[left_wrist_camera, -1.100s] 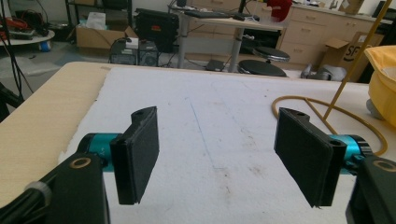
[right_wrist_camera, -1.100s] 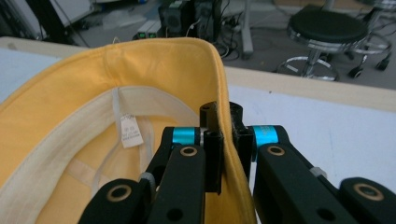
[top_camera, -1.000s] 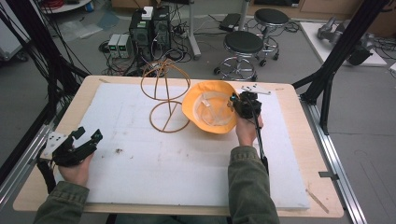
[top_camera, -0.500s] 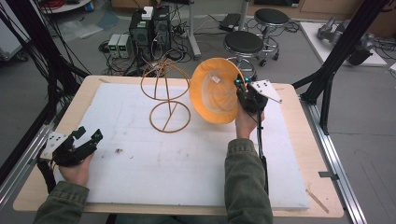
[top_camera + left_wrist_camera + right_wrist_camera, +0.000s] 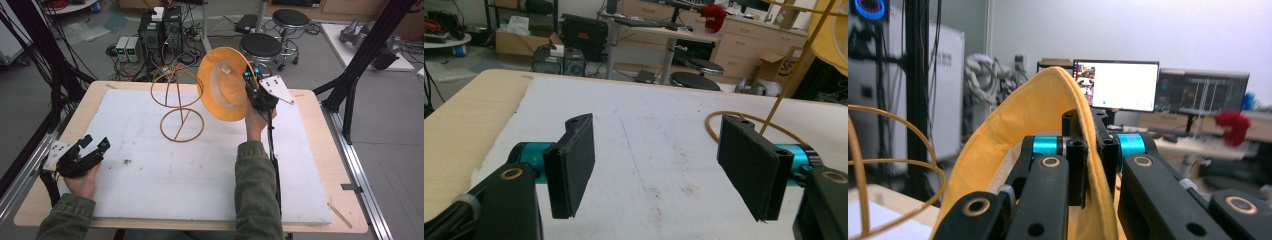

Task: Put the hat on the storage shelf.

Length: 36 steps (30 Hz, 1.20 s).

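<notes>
An orange-yellow hat (image 5: 225, 82) hangs tilted above the far side of the table, its pale inside facing left. My right gripper (image 5: 250, 82) is shut on its brim; in the right gripper view the brim (image 5: 1048, 115) is pinched between the two black jaws of that gripper (image 5: 1091, 150). A yellow wire stand (image 5: 177, 100) with a round base and a looped top stands just left of the hat. Near the table's front left, my left gripper (image 5: 95, 145) rests low and open, with nothing between its pads (image 5: 574, 160).
A white foam sheet (image 5: 200, 175) covers most of the wooden table (image 5: 320, 105). Black frame posts (image 5: 365, 55) stand at both sides. Stools and electronics with cables sit on the floor beyond the far edge.
My right gripper has lifted the hat off the sheet and tipped it from lying flat to standing on edge. It now sits closer to the stand's top. The left gripper has stayed still.
</notes>
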Each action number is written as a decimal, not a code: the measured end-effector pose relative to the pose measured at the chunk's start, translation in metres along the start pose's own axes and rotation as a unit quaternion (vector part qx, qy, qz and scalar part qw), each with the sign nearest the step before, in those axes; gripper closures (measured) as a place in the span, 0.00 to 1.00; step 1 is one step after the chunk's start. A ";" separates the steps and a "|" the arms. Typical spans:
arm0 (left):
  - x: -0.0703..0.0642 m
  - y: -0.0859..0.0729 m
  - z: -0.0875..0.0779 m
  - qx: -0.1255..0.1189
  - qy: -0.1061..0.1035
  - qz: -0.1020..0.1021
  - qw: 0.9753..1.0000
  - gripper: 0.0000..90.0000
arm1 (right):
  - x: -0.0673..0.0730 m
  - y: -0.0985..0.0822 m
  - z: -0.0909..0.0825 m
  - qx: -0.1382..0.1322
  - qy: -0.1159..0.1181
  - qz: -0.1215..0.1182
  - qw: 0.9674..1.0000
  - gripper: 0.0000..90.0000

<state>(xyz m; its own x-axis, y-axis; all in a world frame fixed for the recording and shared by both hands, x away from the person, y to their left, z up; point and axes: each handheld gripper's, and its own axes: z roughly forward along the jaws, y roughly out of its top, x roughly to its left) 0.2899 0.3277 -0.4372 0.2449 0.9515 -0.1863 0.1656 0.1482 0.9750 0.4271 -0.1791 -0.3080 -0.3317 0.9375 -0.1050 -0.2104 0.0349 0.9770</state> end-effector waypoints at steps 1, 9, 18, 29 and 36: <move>0.000 0.000 -0.001 0.000 0.001 -0.001 1.000 0.35 | 0.004 0.005 0.002 -0.003 -0.004 -0.013 1.000 0.97; 0.001 0.001 -0.002 -0.006 0.000 0.000 1.000 0.35 | 0.020 0.033 0.023 -0.009 -0.002 -0.032 0.999 0.97; 0.000 0.001 -0.002 -0.005 -0.003 -0.001 1.000 0.36 | 0.033 0.049 0.037 -0.016 0.000 -0.032 0.999 0.97; 0.002 0.002 -0.002 -0.007 0.000 -0.012 1.000 0.37 | 0.065 0.072 0.058 -0.004 0.025 -0.074 0.997 0.97; 0.002 0.002 -0.001 -0.003 -0.001 -0.016 1.000 0.37 | 0.101 0.074 0.059 -0.005 0.073 -0.089 0.993 0.97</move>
<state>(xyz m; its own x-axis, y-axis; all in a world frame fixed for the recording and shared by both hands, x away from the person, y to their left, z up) 0.2894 0.3306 -0.4358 0.2414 0.9457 -0.2174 0.1675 0.1801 0.9693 0.4326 -0.0614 -0.2348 -0.4188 0.8565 -0.3016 -0.2857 0.1911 0.9391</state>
